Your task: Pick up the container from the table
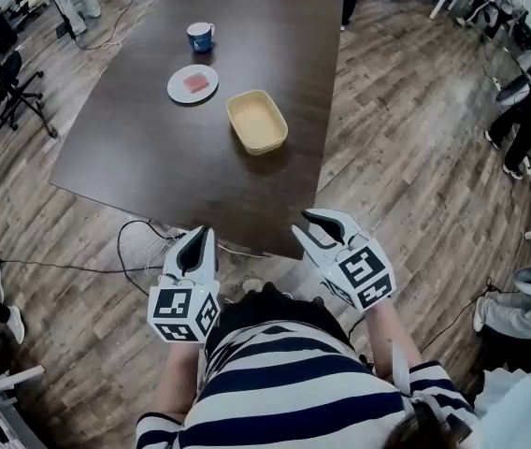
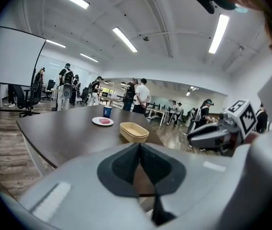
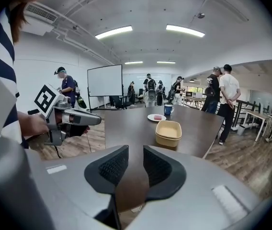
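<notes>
While we stand at the near end of the table [image 1: 153, 157], the container [image 1: 257, 121] lies well ahead of both grippers, on the right half of the top and close to its right edge. It is a shallow tan tub, rectangular with rounded corners, sitting flat with its open side up and nothing in it. Its long axis runs away from us, with the far end leaning a little to the left in the head view, so one short end faces us. Nothing touches it.

Our left gripper [image 1: 200, 237] hangs short of the table's near edge with its jaws clenched tip to tip and nothing between them. Our right gripper [image 1: 305, 224] is level with it, just off the near right corner, jaws released with a clear gap, and only bare tabletop shows through that gap.

Up and left of the container sits a white plate [image 1: 193, 83] with a pink piece [image 1: 195, 82] on it, and a blue cup [image 1: 200, 36] stands beyond that. The tabletop is dark brown wood, otherwise bare. The floor [image 1: 406, 138] is grey-brown plank, with cables [image 1: 139, 241] trailing by the near edge. Office chairs [image 1: 8, 82] stand at the left, people [image 3: 227, 99] stand near the far end, and a whiteboard [image 3: 105, 80] and ceiling strip lights [image 3: 114, 31] show in the right gripper view.
</notes>
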The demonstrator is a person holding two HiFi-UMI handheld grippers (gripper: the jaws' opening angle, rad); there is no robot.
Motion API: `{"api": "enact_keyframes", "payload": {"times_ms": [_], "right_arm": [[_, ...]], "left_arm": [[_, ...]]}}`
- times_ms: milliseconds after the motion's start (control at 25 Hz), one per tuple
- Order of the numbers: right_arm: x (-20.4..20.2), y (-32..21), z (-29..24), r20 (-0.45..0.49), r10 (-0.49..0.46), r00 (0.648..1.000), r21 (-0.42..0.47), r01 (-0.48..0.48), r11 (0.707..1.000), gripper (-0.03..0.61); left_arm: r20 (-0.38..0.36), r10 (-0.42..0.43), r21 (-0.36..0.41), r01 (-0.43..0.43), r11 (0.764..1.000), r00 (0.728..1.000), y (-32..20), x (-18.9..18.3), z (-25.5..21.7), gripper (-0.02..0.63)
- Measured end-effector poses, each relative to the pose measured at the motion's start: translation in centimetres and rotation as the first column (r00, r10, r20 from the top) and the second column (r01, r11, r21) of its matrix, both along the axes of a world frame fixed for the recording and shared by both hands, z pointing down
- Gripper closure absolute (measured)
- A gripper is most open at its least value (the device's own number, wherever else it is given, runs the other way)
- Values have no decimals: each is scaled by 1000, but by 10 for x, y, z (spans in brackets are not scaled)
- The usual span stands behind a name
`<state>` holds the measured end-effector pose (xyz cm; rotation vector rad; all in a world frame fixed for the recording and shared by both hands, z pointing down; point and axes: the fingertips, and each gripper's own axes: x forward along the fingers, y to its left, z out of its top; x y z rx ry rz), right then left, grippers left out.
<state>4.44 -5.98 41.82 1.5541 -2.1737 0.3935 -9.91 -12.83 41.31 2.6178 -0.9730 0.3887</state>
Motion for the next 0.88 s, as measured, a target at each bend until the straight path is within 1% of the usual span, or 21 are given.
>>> {"api": "enact_keyframes", "payload": {"times_ms": [280, 520, 680, 880], "right_arm": [[10, -39, 1, -47, -25, 999, -1, 25, 1000, 469], [33, -74, -4, -48, -63, 997, 19, 64, 998, 469], [49, -100, 3, -87, -114, 990, 25, 116, 993, 466], [65, -135, 6, -109, -223, 969, 3, 225, 974, 466]], "left_arm": [[14, 12, 10, -12, 1000, 1000, -25, 1, 1, 614], [32, -23, 11, 22, 1000, 999, -39, 11, 3, 614], [39, -48, 20, 47, 999, 998, -50, 25, 7, 614], [33, -120, 11, 120, 993, 992, -68, 46, 7, 614]]}}
